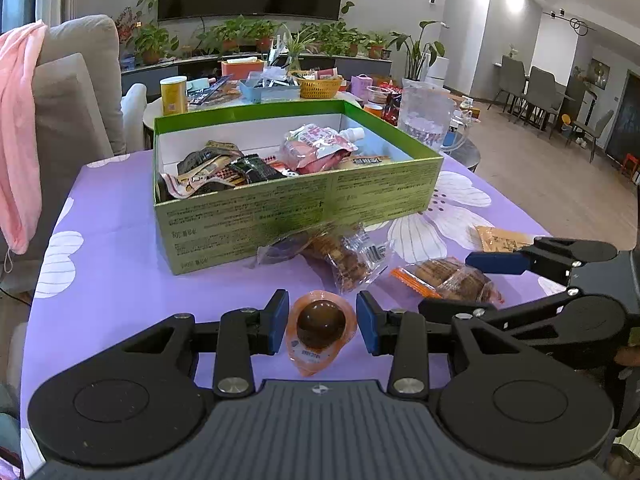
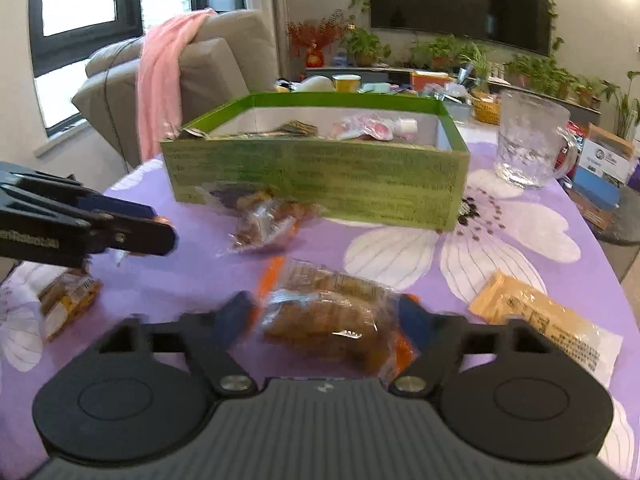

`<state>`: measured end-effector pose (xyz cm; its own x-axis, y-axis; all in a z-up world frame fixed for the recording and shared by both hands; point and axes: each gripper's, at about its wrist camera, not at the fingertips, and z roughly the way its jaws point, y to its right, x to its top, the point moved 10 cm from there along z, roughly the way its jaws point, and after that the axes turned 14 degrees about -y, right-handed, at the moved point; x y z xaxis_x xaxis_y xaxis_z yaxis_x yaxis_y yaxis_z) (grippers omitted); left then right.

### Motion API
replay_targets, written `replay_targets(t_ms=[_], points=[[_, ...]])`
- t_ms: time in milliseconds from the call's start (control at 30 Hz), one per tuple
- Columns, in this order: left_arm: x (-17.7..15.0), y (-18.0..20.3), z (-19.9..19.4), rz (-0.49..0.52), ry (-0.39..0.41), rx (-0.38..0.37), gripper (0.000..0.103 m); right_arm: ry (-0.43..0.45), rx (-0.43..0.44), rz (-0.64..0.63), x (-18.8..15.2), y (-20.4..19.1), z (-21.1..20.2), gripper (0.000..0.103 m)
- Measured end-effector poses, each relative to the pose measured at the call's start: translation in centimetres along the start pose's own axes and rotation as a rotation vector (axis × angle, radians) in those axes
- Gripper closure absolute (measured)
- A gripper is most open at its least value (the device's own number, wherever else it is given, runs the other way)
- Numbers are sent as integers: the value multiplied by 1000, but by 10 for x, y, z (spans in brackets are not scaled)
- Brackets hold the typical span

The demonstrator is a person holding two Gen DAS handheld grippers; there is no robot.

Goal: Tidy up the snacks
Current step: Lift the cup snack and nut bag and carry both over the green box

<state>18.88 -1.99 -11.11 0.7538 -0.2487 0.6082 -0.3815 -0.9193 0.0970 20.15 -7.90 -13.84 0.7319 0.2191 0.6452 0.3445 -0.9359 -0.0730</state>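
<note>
Two grippers are working near the green box (image 1: 296, 208). My left gripper (image 1: 322, 322) straddles an orange egg pack (image 1: 320, 330), pads just clear. Only my right gripper (image 2: 328, 314) view shows its pads squeezing the pastry pack (image 2: 332, 316); a yellow packet (image 2: 532, 312) lies right.

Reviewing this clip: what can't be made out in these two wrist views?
- Left wrist view: whether the left gripper presses the orange egg pack; thin gaps show beside its pads.
- Right wrist view: motion blur smears the right gripper around the clear pastry pack, so contact is unclear.
- Both views: print on the green box is too small or blurred to read.
- Right wrist view: the box's near wall hides most snacks inside.
</note>
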Motion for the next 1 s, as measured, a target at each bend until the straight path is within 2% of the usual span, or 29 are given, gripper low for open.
replay_targets(t_ms=[200,333,433,533,600,700,1000], points=[[2,-1,-2,1,6,6,68,-1,26,-2,4,-2,-5,42],[0,-1,-1,-4,0,7,68,11,-34,43,-1,6,-2,42],[0,0,0,-2,-1,4,68,-86,-5,60,-9,8,15,42],[1,0,0,1,-3,5,68,-77,11,68,-8,6,19,42],[1,-1,0,0,0,9,68,-73,-17,43,-5,4,16,42],[4,-3,-4,-3,14,17,68,-56,19,38,0,1,9,43],[11,-4,-12,12,25,41,68,22,52,29,19,0,-15,43]])
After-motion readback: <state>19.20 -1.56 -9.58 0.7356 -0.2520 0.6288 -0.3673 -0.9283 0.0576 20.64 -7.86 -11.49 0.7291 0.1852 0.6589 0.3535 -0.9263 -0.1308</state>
